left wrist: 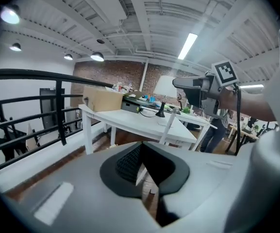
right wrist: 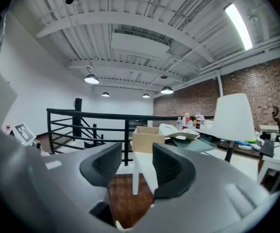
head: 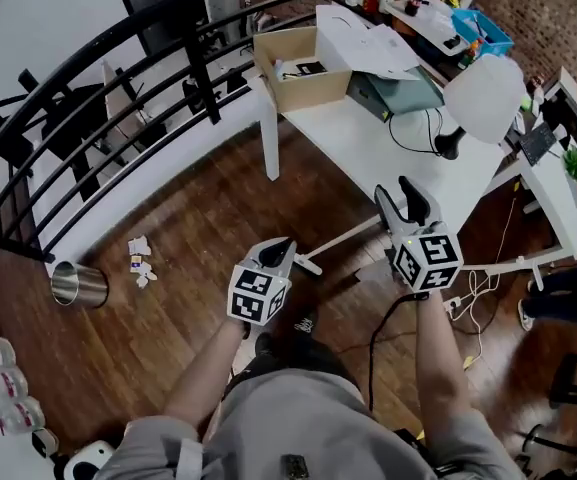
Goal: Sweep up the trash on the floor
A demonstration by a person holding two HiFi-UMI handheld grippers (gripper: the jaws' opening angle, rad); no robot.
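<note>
Wood floor (head: 198,218) bears indistinct trash (head: 141,261); left gripper (head: 282,248) closed, right gripper (head: 399,195) apart, both empty.

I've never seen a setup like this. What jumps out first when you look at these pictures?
Most eyes would land on the two hand-held tools low in the head view, the left tool shut and the right tool open, each bearing a cube of black-and-white square markers. Next comes the crumpled white trash on the wooden floor at left, near a shiny metal cup. Behind stands a cluttered white table with a big lamp.
</note>
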